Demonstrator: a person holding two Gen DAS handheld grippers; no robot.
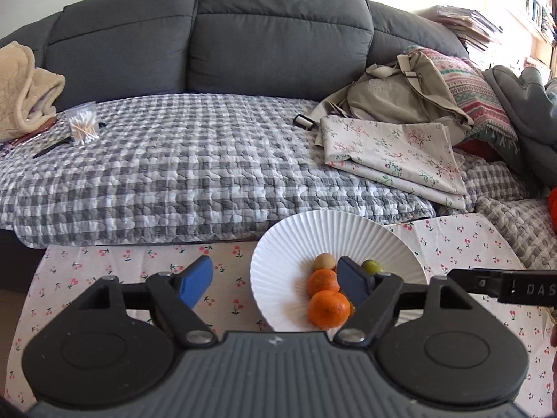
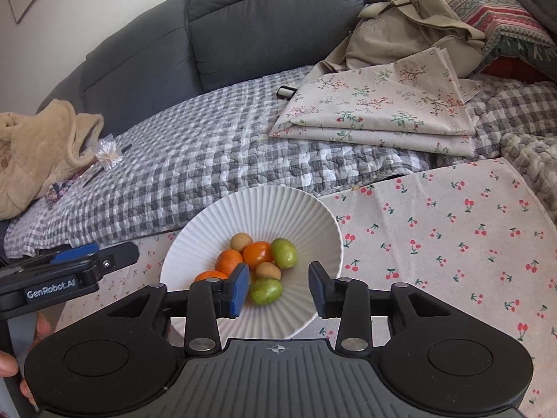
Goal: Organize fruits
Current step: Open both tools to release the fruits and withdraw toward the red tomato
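Observation:
A white ribbed plate (image 2: 278, 205) (image 1: 313, 233) on the cherry-print cloth holds several fruits: oranges (image 2: 228, 261) (image 1: 329, 308), a red-orange tomato (image 2: 257, 253), two green fruits (image 2: 283, 252) and small tan fruits (image 2: 241, 242). My right gripper (image 2: 278, 291) is open and empty, its blue pads just above the plate's near side, around a green fruit (image 2: 266, 290). My left gripper (image 1: 275, 284) is open and empty at the plate's left edge; its right pad hides some fruit. The left gripper also shows in the right wrist view (image 2: 69, 268).
The cherry-print cloth (image 2: 452, 244) covers the table to the right of the plate. Behind it is a grey sofa with a checked quilt (image 1: 209, 160), folded floral fabric (image 2: 376, 104), a beige bag (image 2: 400, 24) and a tan blanket (image 2: 31, 153).

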